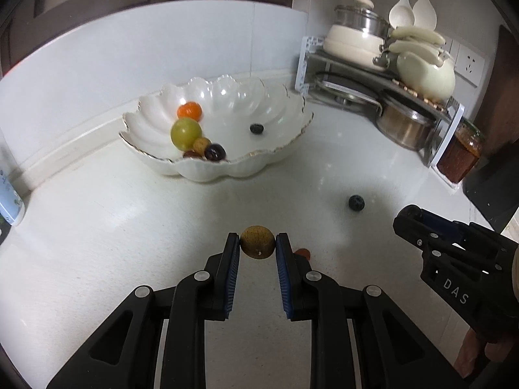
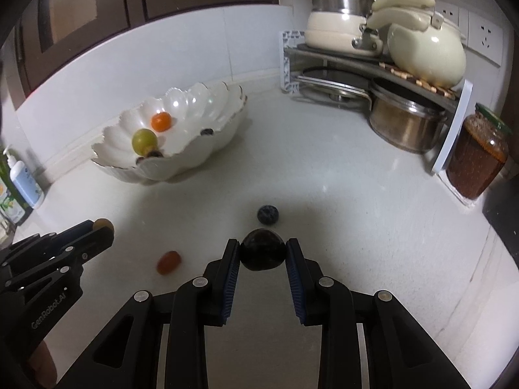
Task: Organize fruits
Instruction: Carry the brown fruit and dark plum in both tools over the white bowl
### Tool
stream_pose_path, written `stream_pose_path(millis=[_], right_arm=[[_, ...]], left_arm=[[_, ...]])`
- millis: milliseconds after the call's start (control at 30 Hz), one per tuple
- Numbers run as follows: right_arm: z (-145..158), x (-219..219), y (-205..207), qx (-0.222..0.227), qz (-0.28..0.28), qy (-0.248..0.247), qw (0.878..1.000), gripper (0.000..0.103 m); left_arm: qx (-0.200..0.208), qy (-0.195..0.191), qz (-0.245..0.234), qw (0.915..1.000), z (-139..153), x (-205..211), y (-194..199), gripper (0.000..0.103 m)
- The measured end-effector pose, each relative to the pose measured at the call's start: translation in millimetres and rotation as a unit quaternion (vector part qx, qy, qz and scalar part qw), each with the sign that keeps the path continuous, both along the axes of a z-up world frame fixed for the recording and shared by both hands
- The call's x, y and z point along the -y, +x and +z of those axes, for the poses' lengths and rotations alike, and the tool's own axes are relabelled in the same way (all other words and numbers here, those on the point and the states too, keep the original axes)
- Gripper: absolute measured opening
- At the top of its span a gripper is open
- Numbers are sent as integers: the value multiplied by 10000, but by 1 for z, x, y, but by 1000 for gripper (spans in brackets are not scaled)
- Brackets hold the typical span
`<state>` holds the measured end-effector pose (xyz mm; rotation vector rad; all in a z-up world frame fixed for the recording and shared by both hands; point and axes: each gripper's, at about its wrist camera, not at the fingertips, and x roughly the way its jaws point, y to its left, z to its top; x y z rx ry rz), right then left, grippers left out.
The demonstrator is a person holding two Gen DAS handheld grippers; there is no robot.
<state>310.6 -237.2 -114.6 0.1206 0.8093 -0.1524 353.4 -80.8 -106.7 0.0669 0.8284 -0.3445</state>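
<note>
My left gripper (image 1: 258,243) is shut on a brown round longan (image 1: 258,242), held above the white counter; it shows in the right wrist view (image 2: 103,227) too. My right gripper (image 2: 262,254) is shut on a dark plum (image 2: 262,249); it also shows in the left wrist view (image 1: 405,223). A white scalloped bowl (image 1: 275,159) holds an orange (image 1: 189,111), a green fruit (image 1: 185,133), a blueberry (image 1: 256,128) and small dark fruits (image 1: 214,152). A loose blueberry (image 2: 268,214) and a small red fruit (image 2: 168,262) lie on the counter.
A corner rack (image 2: 373,64) with pots, lids and a cream kettle (image 2: 425,52) stands back right. A jar of red sauce (image 2: 476,162) sits beside it. Bottles (image 2: 26,184) stand at the far left by the wall.
</note>
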Motion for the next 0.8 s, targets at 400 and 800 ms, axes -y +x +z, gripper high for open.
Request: stream_pose_path(millis=[400,800], right_arm=[[27,-15,-5,419,165,-48,9990,30],[57,-30,-1,866,282,-91,9958,30]], left_arm=[[466,-92,148,9988,31,-16,-11,24],[931,-175,223,9953,60,-28,-17,24]])
